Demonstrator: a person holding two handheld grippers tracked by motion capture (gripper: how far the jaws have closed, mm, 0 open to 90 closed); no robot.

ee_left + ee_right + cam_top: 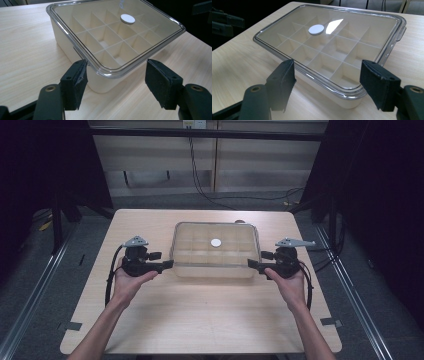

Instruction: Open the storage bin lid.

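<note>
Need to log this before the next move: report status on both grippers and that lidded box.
Left gripper open, at box corner. Right gripper open, at opposite end. Compartment box on table, clear lid on, white disc on lid. Nothing in the way.

Black tool (165, 265) bodies, grey three-cornered plates (135, 241), trailing cables (109, 279).

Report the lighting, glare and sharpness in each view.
High view: dim and soft, the table lit but its surroundings nearly black, the clear lid hazy. Left gripper view: bright and even, only a small glint at the lid's far edge. Right gripper view: a strong white glare patch on the lid beside the white disc; near jaws slightly soft.
</note>
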